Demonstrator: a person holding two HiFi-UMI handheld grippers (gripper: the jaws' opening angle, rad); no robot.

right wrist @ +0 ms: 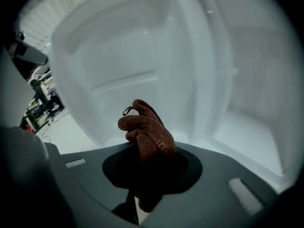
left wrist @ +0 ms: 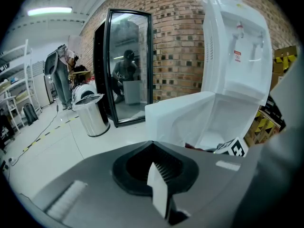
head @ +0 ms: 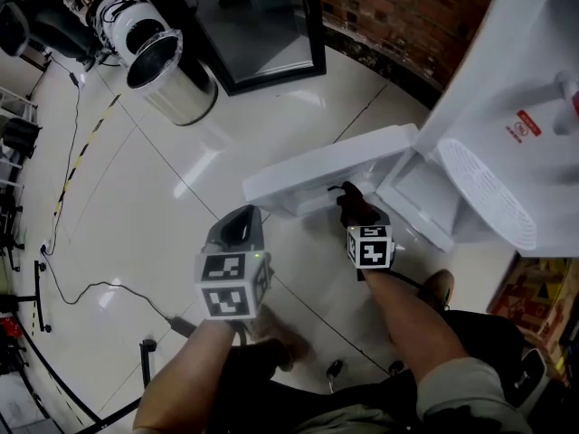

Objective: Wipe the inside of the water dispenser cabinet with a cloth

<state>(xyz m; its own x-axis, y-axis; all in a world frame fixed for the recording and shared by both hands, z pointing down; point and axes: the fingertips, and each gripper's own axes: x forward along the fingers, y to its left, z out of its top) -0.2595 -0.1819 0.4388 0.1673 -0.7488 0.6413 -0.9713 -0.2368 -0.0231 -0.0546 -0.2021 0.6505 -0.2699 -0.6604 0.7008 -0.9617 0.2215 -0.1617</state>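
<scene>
Tiles of glossy pale floor [head: 136,206] fill most of the head view, catching the room's light. A thin cable [head: 90,287] trails across them, and a strip of yellow-and-black tape [head: 86,147] runs off toward the far left. A brick wall [head: 398,16] closes the room ahead. Against it stand a black-framed glass-fronted case [left wrist: 128,65] and the white water dispenser [head: 534,70], with a steel bin [head: 167,75] out on the floor near the case. Printed cardboard boxes [left wrist: 268,122] sit beside the dispenser, and metal shelving [left wrist: 16,80] lines the left side of the room.

The dispenser's cabinet door [head: 326,174] is swung wide, low above the floor. Our right gripper [right wrist: 149,167] pinches a bunched reddish-brown cloth [right wrist: 147,132] between its jaws, right at the mouth of the cabinet. In the right gripper view, the cabinet's plain white inner walls [right wrist: 142,46] fill everything beyond the cloth. We cannot tell whether the cloth touches them.

Our left gripper [left wrist: 159,184] is out over the bare floor, well apart from the door, with its jaws pressed together on nothing.
</scene>
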